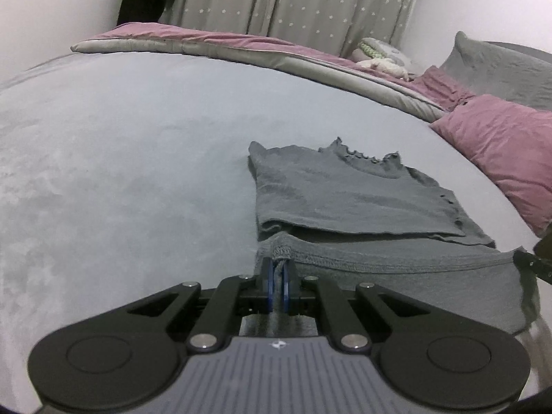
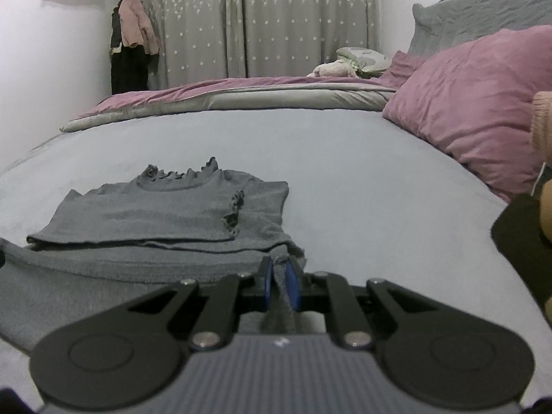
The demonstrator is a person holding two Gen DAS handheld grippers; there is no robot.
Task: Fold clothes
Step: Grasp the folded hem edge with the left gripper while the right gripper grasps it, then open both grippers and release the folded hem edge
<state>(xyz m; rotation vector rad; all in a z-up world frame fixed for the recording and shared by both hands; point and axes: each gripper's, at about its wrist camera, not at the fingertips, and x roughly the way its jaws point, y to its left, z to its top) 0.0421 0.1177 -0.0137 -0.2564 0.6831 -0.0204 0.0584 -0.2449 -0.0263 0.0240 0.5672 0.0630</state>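
A grey top with a frilled collar (image 1: 348,193) (image 2: 165,214) lies on the light blue bed sheet (image 1: 120,158) (image 2: 345,179), its sleeves folded in over the body. My left gripper (image 1: 276,269) is shut on the near left corner of the top's hem, with cloth pinched between the blue pads. My right gripper (image 2: 278,269) is shut on the near right corner of the hem, and a strip of grey cloth hangs back between its fingers. The hem edge stretches between the two grippers. The right gripper's tip (image 1: 528,262) shows at the right edge of the left wrist view.
Pink pillows (image 1: 500,148) (image 2: 465,103) and a grey pillow (image 2: 483,7) lie to the right. A folded pink and grey duvet (image 1: 241,48) (image 2: 224,98) runs along the far side of the bed. Starred curtains (image 2: 258,20) and hanging clothes (image 2: 132,41) stand behind. A hand (image 2: 545,158) shows at the right edge.
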